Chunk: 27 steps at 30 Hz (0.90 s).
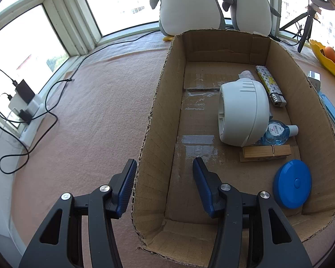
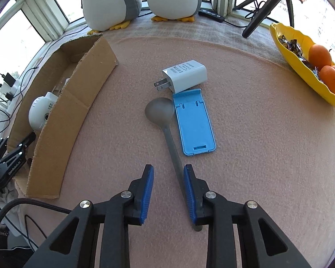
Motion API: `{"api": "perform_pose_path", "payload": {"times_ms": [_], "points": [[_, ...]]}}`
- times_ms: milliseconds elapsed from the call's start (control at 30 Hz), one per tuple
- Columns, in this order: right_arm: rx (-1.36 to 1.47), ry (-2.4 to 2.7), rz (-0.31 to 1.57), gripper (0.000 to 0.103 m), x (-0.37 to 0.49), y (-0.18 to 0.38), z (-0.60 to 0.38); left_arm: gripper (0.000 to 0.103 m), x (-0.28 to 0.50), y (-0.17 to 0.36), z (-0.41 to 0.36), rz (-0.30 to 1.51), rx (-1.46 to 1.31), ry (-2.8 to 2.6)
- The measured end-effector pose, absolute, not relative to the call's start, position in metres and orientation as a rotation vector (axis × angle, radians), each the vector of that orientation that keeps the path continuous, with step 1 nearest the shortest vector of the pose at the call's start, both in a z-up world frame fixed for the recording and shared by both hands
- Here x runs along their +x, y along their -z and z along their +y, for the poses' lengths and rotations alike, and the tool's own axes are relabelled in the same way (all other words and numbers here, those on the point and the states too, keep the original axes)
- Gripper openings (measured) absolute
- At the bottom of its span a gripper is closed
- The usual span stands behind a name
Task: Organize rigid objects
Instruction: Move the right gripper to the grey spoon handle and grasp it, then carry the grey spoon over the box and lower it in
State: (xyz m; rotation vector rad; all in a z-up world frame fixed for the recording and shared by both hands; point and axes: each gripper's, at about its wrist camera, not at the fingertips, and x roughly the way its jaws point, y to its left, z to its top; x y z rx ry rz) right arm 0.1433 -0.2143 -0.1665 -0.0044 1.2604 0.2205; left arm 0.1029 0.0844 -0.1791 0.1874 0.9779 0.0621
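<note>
Over the cardboard box (image 1: pixel 158 120), the left gripper (image 1: pixel 165 174) straddles its wall, jaws apart. Right gripper (image 2: pixel 168 183) gapes around the spoon (image 2: pixel 165 122) handle; "GenRobot.AI" reads on the other arm.

home setting, bay-window ledge covered in pink felt mat (image 2: pixel 245 134). two plush penguins (image 2: pixel 114 2) by the window glass ahead of the fingers, yellow fruit dish (image 2: pixel 288 44) with oranges (image 2: pixel 319 53) to the right, charging power strip (image 1: pixel 31 111) off left.
</note>
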Motion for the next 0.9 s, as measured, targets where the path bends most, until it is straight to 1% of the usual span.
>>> {"api": "perform_pose_path", "payload": {"times_ms": [367, 600, 767, 833, 900], "points": [[-0.061, -0.203, 1.293, 0.021, 0.146, 0.18, -0.21, 0.052, 0.102, 0.179, 0.085, 0.977, 0.183, -0.063], [-0.027, -0.194, 1.306, 0.02, 0.15, 0.184, -0.217, 0.052, 0.102, 0.179, 0.085, 0.977, 0.183, -0.063], [-0.06, -0.194, 1.304, 0.014, 0.153, 0.185, -0.212, 0.052, 0.102, 0.179, 0.085, 0.976, 0.181, -0.064], [-0.062, -0.204, 1.306, 0.01, 0.154, 0.186, -0.21, 0.052, 0.102, 0.179, 0.085, 0.976, 0.181, -0.064], [-0.075, -0.211, 1.303, 0.008, 0.154, 0.186, -0.207, 0.052, 0.102, 0.179, 0.085, 0.976, 0.181, -0.064]]}}
